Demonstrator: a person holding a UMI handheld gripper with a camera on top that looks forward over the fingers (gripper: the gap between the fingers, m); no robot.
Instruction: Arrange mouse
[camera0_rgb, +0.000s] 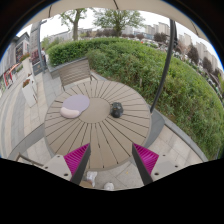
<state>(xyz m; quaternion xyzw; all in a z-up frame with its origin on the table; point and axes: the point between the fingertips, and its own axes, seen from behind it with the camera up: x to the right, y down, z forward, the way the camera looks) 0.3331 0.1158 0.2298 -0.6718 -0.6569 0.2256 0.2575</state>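
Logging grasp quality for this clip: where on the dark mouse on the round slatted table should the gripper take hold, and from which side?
Probably across the two long flanks of the mouse, coming down from above and from the near edge of the round table. It lies low and domed on the slats, apart from the pale pad. The gripper is open, well short of it.

table (100, 125): slatted wood, matt | mouse (117, 110): dark, maybe plastic

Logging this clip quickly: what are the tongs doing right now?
Tongs: open, holding nothing, above the near edge of the round table; the mouse lies well beyond them.
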